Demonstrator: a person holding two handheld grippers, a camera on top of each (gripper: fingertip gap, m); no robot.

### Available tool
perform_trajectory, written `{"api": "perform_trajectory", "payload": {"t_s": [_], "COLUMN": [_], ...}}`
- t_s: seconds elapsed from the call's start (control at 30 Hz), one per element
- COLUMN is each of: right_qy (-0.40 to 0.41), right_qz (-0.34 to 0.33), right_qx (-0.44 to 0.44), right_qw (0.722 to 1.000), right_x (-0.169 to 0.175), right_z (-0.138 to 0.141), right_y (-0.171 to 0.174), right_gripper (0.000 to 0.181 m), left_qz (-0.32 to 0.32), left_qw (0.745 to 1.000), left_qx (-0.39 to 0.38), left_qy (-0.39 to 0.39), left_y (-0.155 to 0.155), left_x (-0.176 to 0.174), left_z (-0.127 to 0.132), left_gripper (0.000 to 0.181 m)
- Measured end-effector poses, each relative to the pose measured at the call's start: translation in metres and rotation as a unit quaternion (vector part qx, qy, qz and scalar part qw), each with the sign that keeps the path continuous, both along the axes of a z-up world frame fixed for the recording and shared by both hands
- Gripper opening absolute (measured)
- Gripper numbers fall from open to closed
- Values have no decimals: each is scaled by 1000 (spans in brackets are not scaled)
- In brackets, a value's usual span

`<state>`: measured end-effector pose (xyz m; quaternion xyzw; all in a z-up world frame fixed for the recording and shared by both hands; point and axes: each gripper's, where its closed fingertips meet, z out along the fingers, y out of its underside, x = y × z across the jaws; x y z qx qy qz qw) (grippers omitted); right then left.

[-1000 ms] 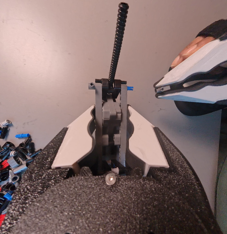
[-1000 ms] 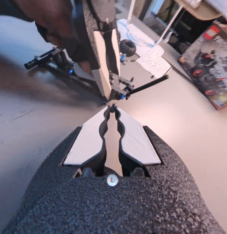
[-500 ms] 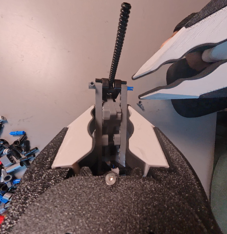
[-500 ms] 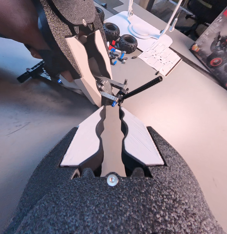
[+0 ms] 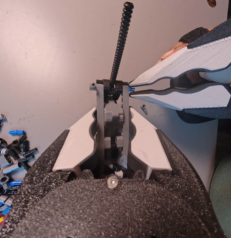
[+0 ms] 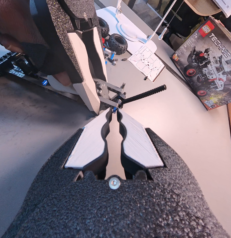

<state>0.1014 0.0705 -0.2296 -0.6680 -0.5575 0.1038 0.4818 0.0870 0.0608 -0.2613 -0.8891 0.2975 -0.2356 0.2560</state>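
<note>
The left gripper (image 5: 113,112) is clamped on a grey frame (image 5: 113,123), its fingers pressed against the two side beams. This holds the frame upright at frame centre, so the black ribbed rod (image 5: 120,47) sticks up towards the top edge and the blue pin (image 5: 131,88) on the frame's right side faces outward.

The right gripper (image 6: 114,111) comes in from the right of the left view. Its tips sit either side of the blue pin with a narrow gap between them. I cannot tell whether they already pinch it. In the right view the pin shows just at the tips, mid-frame.

Half a second ago the right gripper stood wider open and higher, above and right of the pin. Now it has narrowed and dropped level with it. The frame has not shifted in the left gripper.

Loose parts (image 5: 10,153) lie in a heap at lower left on the table (image 5: 41,64). Two tyres (image 6: 117,43), a paper sheet (image 6: 148,64) and a box (image 6: 209,67) lie along the top and right of the right view.
</note>
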Motion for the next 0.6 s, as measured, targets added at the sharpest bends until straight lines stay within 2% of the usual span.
{"api": "perform_trajectory", "payload": {"t_s": [0.3, 0.43, 0.6], "right_qy": [5, -3, -7], "right_qz": [-11, -22, -31], "right_qx": [-16, 2, -11], "right_qw": [1000, 1000, 999], "right_x": [0, 3, 17], "right_z": [-1, -2, -5], "right_y": [2, -2, -21], "right_gripper": [3, 2, 0], "left_qz": [0, -11, 10], "left_qw": [1000, 1000, 1000], "left_qx": [3, 7, 16], "left_qy": [4, 10, 17], "left_y": [1, 0, 5], "left_x": [0, 0, -7], "left_z": [0, -1, -2], "left_gripper": [46, 45, 45]}}
